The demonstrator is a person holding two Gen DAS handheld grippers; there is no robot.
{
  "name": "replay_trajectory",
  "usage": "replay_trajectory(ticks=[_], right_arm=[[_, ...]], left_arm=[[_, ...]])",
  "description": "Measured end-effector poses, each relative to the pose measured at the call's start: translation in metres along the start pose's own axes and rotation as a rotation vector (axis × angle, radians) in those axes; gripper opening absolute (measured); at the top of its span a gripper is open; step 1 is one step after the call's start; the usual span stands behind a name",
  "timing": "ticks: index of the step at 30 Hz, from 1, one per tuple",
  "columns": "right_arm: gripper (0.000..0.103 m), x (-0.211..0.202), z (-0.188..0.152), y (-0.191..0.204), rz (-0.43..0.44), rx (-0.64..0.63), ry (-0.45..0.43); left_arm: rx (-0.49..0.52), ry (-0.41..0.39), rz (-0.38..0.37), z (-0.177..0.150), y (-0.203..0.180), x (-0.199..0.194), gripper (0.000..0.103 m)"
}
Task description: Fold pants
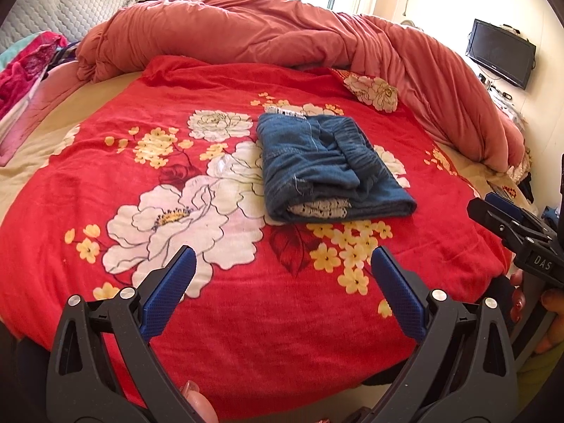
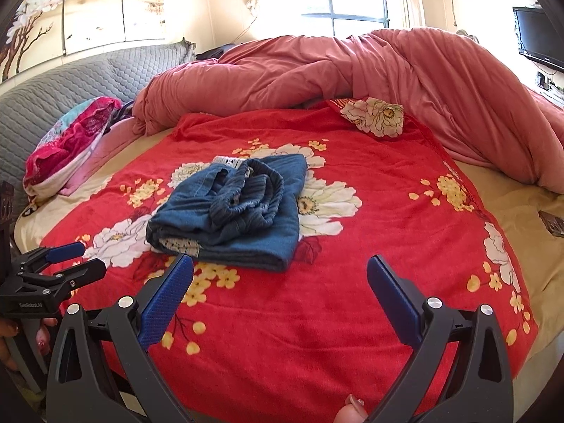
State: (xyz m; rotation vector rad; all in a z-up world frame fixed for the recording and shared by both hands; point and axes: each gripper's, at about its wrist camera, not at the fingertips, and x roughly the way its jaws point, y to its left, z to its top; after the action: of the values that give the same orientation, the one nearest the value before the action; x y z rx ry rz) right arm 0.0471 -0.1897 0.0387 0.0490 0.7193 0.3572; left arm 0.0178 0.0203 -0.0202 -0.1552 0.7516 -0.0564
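Note:
Blue denim pants (image 1: 328,169) lie folded into a compact bundle on the red floral blanket (image 1: 211,246), with the elastic waistband on top and white lace showing at the near edge. In the right wrist view the same pants (image 2: 232,211) sit left of centre. My left gripper (image 1: 283,257) hovers open near the bed's front edge, well short of the pants, with nothing between its blue pads. My right gripper (image 2: 280,264) is open too, just in front of the bundle's near edge. Each gripper shows in the other's view: the right gripper (image 1: 493,208) and the left gripper (image 2: 75,257).
A bunched pink duvet (image 1: 282,31) runs along the far side of the bed. A grey quilted headboard (image 2: 70,81) and a pile of pink and teal cloth (image 2: 70,134) are at the left. A black screen (image 1: 500,53) hangs on the right wall.

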Motion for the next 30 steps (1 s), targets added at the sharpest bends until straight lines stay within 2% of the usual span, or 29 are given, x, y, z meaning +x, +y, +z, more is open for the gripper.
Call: replay_trajectory(ticks=[17, 30], right_arm=[[0.098, 0.009, -0.037, 0.000, -0.012, -0.002, 0.074], [0.098, 0.014, -0.038, -0.004, -0.009, 0.010, 0.079]], left_arm=[[-0.008, 0.048, -0.008, -0.026, -0.015, 0.010, 0.094], [-0.011, 0.060, 0.008, -0.028, -0.013, 0.016, 0.094]])
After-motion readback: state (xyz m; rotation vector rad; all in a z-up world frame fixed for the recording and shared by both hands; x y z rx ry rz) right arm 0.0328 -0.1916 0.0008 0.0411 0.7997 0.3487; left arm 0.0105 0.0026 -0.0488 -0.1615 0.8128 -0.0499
